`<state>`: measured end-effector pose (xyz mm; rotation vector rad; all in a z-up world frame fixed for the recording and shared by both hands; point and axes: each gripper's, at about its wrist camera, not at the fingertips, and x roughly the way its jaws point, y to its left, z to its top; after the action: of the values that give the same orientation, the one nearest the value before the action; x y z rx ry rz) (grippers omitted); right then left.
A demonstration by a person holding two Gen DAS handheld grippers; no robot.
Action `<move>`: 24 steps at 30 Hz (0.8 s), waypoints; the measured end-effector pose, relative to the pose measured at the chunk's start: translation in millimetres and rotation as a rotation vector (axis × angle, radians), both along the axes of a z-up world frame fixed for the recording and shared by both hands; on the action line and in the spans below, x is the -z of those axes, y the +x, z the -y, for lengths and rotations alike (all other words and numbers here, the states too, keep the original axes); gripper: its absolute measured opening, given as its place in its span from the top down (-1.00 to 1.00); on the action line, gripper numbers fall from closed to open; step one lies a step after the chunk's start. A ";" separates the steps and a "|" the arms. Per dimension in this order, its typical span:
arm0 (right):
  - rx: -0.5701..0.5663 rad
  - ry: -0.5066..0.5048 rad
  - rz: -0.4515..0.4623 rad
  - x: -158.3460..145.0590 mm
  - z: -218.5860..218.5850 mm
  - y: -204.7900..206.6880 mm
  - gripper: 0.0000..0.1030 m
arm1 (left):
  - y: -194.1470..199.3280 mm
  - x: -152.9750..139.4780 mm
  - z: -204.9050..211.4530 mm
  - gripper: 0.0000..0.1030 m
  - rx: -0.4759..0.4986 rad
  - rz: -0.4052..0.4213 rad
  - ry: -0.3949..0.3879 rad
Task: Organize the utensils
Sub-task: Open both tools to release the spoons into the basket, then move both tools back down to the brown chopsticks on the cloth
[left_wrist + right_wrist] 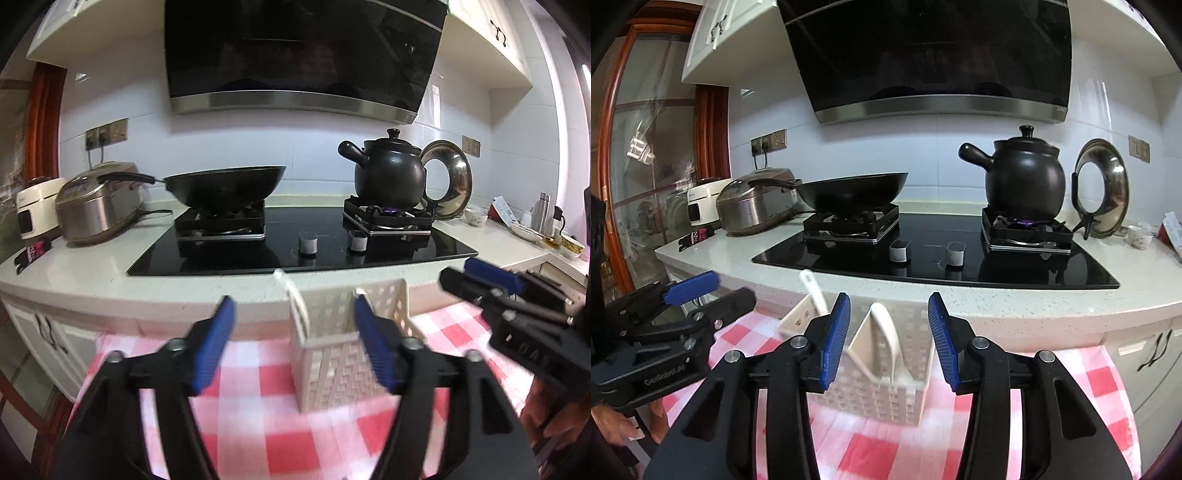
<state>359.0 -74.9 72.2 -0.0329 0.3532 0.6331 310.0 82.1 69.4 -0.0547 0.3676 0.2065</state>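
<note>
Left gripper [293,345], black frame with blue ribbed pads, stood released, jaws wide with nothing pinched between them; white perforated plastic utensil basket [332,373] sat just past the pads on the red-and-white checked tablecloth [258,424]. Right gripper [890,341], same build, also stood released, pads apart and clear of the basket [882,387] rim.

The basket stood on the cloth in front of the speckled white countertop [92,273], between the two grippers. Right wrist view showed two white plastic utensil handles [886,328] standing tilted in the basket and an inner divider; left wrist view showed only one white handle [291,291] poking up at the basket's left corner.

Left view alone caught the far right counter end: steel bottle [543,212], bowls, small dishes. Right view alone caught the wood-framed glass door [639,147] at the left.

Both views had the black glass gas hob [295,247], black wok [225,184] on the left burner, black clay kettle [388,173] over a lit blue flame on the right burner, steel lid [452,181] leaning on the wall, and silver rice cooker [98,206].

Writing: right view read "GetRobot" on the left gripper's side, remainder unclear. Left view showed raised letters on the right gripper [480,278] body, too blurred to read. Hob logo illegible.
</note>
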 end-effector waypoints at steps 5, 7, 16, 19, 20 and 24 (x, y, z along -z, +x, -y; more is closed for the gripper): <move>0.000 0.011 -0.002 0.3 29.3 -45.7 0.00 | -64.8 8.8 -2.5 -0.76 -0.027 0.003 -0.003; 0.001 0.005 -0.008 3.9 37.4 -59.9 -0.01 | -88.7 13.8 -6.3 -0.82 -0.036 0.001 -0.033; -0.011 -0.046 -0.085 34.3 59.7 -124.9 -0.08 | -158.4 44.6 -14.8 -0.91 -0.118 0.000 -0.172; -0.010 -0.069 -0.099 44.9 63.2 -142.2 -0.08 | -170.7 53.3 -16.1 -0.91 -0.096 -0.017 -0.220; -0.009 -0.073 -0.100 47.9 63.9 -145.9 -0.08 | -173.7 55.9 -13.3 -0.91 -0.089 -0.028 -0.199; 0.000 -0.076 -0.133 60.2 68.9 -155.2 -0.08 | -178.4 64.7 -1.8 -0.91 -0.080 -0.076 -0.115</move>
<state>203.8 -143.7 11.9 -0.0633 0.5056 0.6237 131.6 83.9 4.8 -0.1753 0.4531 0.2667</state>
